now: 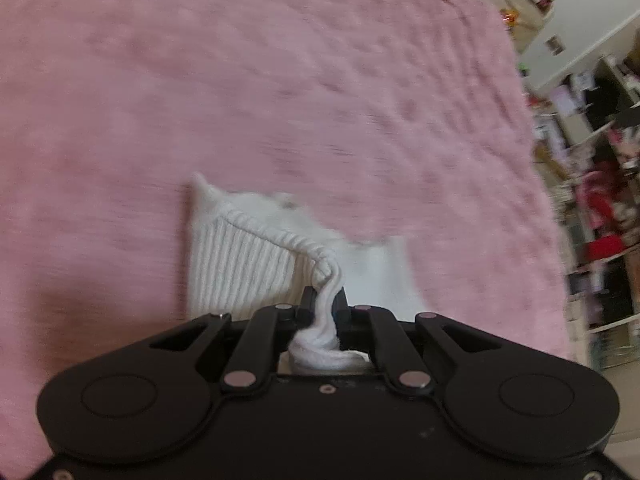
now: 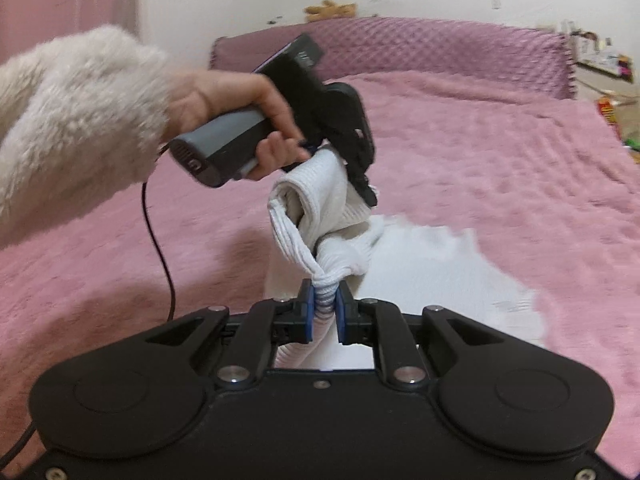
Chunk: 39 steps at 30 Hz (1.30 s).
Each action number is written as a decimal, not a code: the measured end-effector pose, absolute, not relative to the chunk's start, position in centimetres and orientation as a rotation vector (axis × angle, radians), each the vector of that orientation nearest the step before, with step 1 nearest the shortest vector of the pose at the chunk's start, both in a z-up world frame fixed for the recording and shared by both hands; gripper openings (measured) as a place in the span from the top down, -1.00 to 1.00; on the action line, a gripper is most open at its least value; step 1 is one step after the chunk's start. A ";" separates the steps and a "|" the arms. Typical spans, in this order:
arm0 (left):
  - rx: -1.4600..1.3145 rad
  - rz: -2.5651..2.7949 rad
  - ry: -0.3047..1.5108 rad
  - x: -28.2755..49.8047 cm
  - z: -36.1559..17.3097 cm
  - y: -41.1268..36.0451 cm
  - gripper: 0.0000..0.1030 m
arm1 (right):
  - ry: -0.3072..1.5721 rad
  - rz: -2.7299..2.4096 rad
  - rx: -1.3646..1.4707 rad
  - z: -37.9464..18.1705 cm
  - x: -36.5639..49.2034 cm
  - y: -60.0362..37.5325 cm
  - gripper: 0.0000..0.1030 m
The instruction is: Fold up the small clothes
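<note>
Left hand-held gripper (image 1: 325, 300) and right hand-held gripper (image 2: 324, 304) pinching white ribbed garment (image 1: 240, 256), bunched, twisted

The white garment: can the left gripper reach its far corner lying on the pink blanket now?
Probably not at once. The left gripper is already shut on a bunched edge of the white garment, and the right gripper pinches another part. The pink blanket beyond looks unobstructed.
</note>
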<state>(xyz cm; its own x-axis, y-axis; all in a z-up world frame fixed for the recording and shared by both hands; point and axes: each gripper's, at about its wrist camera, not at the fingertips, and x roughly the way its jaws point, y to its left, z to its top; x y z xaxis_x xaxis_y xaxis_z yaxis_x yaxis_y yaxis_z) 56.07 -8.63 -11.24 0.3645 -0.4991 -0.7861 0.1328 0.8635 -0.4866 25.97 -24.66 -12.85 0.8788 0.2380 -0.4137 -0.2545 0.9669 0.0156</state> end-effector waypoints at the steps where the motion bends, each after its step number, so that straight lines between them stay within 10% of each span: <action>1: -0.389 -0.442 1.130 56.1 -11.3 -9.5 0.92 | 0.426 0.238 -0.041 -12.9 25.8 -25.3 0.80; 19: -0.406 -0.563 1.153 56.5 -16.1 -20.0 0.92 | 0.564 0.054 0.148 -18.0 25.2 -32.5 0.80; 30: -0.307 -0.604 0.992 55.2 -12.7 -19.8 0.39 | 0.595 0.026 0.430 -18.3 24.8 -36.3 0.40; 39: -0.163 -0.601 0.855 48.4 -9.4 -15.2 0.33 | 0.450 0.059 0.342 -14.0 29.3 -38.9 0.31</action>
